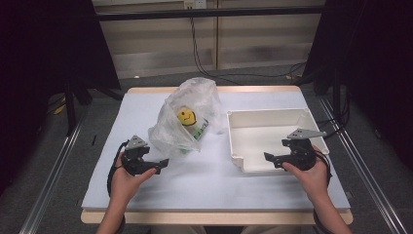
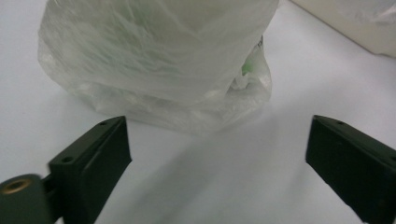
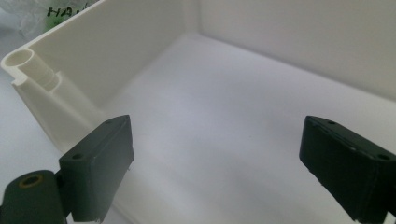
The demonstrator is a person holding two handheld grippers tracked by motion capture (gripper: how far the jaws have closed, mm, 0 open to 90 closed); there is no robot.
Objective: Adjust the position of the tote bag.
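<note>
Plastic bag (image 1: 184,117) with a yellow toy (image 1: 185,117) sits mid-table beside a white bin (image 1: 272,139). Left gripper (image 1: 158,165) near the bag and right gripper (image 1: 271,158) over the bin are both wide open, empty.
</note>
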